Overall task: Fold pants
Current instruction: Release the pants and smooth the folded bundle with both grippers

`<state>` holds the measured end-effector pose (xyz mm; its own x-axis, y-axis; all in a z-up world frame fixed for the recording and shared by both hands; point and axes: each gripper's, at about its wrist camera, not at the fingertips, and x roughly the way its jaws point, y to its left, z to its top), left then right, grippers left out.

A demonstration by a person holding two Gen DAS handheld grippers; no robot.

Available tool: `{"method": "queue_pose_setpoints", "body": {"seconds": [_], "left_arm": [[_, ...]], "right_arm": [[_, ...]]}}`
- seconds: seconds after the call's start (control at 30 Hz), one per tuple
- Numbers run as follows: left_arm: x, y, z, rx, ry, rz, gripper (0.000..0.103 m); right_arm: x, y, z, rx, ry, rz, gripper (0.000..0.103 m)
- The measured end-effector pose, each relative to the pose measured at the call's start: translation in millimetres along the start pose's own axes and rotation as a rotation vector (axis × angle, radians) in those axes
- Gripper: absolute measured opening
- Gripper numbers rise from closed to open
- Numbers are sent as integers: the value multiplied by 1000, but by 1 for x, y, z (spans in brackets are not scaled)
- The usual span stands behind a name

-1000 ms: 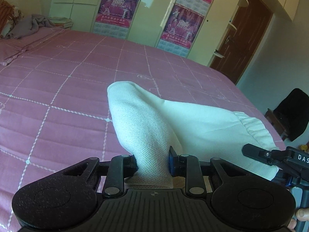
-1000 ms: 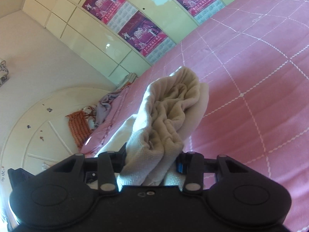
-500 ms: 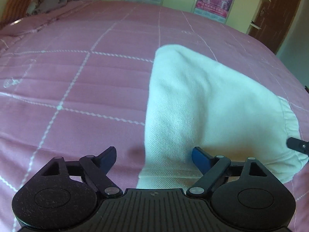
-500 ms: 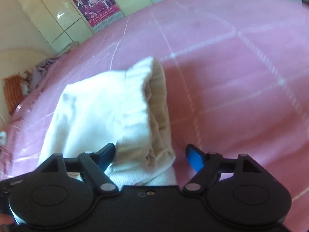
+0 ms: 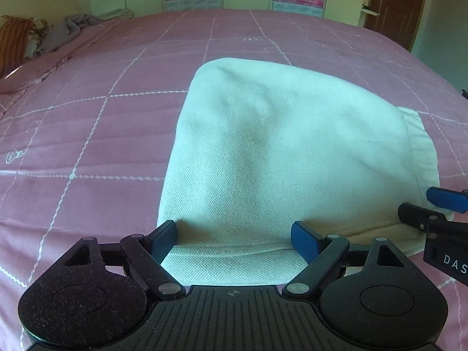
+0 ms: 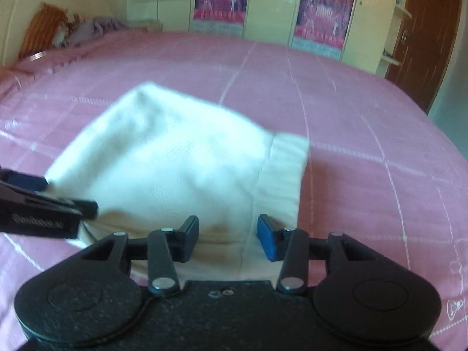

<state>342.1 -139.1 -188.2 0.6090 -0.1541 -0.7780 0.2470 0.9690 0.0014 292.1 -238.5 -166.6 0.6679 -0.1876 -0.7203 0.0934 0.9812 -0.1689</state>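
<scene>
Pants of white woven cotton (image 5: 280,158) lie folded into a compact bundle on the pink quilted bedspread (image 5: 87,122), just ahead of the spread, empty left gripper (image 5: 234,234) and right gripper (image 6: 228,234), so little seems left beyond tidying.

Right wrist view motion-blurred, pants (image 6: 175,158) weave smeared, posters (image 6: 222,0) unreadable, right hand-held gripper (image 5: 438,204) cut off at frame edge

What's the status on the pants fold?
Left hand-held gripper open, right hand-held gripper open, both at the near edge. White pants lie folded on the pink bedspread. Nothing in the way.
</scene>
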Motion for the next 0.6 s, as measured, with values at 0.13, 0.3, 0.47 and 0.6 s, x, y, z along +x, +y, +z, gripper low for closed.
{"method": "queue_pose_setpoints", "body": {"seconds": [0.13,0.3,0.47,0.6], "left_arm": [[-10,-3,5,-5,-8,8,86],[-9,-13,4,9,-7,26,89],[-13,-18,5,62,-22,-10,103],[-21,-29,8,107,-23,91,103]], "right_arm": [[-17,-5,3,44,-60,25,44],[-7,0,-1,29,-20,-1,45],[-1,0,-6,50,-2,-4,49],[-1,0,-8,67,-6,7,51]]}}
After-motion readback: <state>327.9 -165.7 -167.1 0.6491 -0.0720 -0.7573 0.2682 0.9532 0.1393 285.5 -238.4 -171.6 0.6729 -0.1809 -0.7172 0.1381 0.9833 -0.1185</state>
